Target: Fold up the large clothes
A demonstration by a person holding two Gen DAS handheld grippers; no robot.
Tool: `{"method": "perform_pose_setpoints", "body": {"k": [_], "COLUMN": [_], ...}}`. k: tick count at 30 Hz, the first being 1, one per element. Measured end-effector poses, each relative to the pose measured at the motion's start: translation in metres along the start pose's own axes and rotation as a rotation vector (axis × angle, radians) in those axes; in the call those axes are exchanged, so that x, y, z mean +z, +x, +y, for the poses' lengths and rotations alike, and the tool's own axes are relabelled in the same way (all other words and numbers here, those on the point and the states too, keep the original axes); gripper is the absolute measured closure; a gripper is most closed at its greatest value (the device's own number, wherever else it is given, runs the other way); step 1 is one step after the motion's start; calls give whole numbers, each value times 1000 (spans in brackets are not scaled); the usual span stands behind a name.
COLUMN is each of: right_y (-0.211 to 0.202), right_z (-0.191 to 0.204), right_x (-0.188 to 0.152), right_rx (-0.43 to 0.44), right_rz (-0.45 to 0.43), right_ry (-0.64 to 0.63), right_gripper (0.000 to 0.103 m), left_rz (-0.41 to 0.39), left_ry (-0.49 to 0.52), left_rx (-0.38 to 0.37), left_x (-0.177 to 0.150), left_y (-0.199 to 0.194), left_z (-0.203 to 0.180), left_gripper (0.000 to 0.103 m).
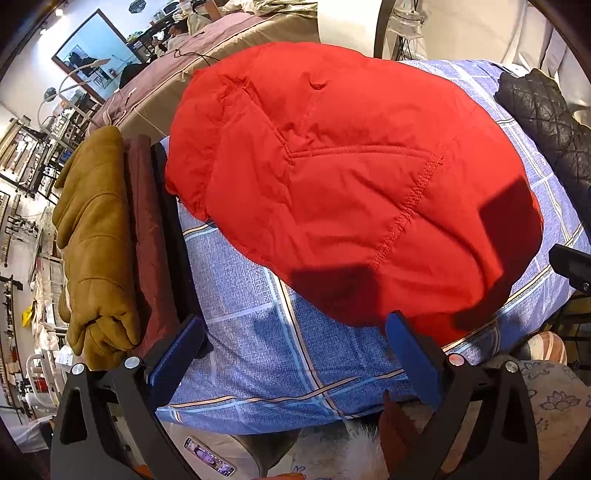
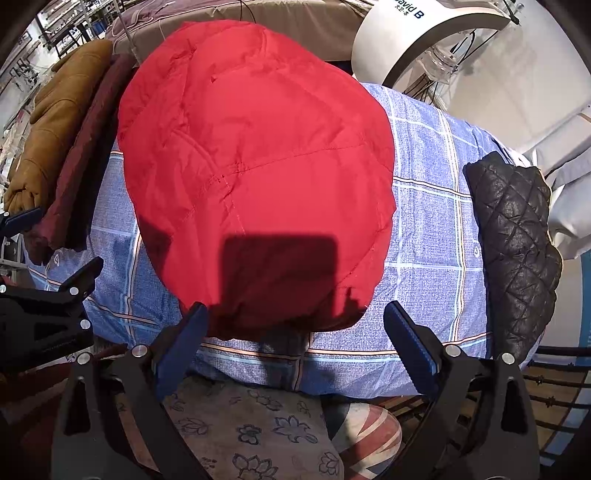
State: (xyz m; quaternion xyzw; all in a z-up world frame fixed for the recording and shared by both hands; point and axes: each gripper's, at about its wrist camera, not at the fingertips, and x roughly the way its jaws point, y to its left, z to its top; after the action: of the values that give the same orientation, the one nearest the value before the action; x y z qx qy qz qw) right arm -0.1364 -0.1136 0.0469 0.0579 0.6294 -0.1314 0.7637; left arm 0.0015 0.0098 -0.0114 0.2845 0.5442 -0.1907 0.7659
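A red padded jacket (image 1: 332,184) lies folded in a compact bundle on a blue checked sheet (image 1: 251,295); it also shows in the right wrist view (image 2: 251,173). My left gripper (image 1: 295,328) is open and empty, hovering above the jacket's near edge. My right gripper (image 2: 295,317) is open and empty, above the jacket's near hem. The left gripper also shows at the left edge of the right wrist view (image 2: 48,302). Both cast square shadows on the red fabric.
Folded tan (image 1: 96,240) and maroon (image 1: 147,240) garments are stacked at the sheet's left edge. A black quilted jacket (image 2: 513,251) lies on the right side. A white machine (image 2: 413,33) stands behind. Floral trousers (image 2: 240,432) and a shoe (image 2: 369,435) are below.
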Motion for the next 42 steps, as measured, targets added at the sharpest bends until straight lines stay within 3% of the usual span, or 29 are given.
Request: {"method": "perform_pose_setpoints", "body": {"k": [42], "right_y": [7], "right_z": [3], "right_x": [1], "right_rx": [10], "right_rz": [30], "right_ry": [-7], "right_gripper": [9], "left_rz": [25], "left_ry": [1], "left_rx": [-7], "left_x": [-1], "left_y": [7], "left_z": [-1], "left_gripper": [6]}}
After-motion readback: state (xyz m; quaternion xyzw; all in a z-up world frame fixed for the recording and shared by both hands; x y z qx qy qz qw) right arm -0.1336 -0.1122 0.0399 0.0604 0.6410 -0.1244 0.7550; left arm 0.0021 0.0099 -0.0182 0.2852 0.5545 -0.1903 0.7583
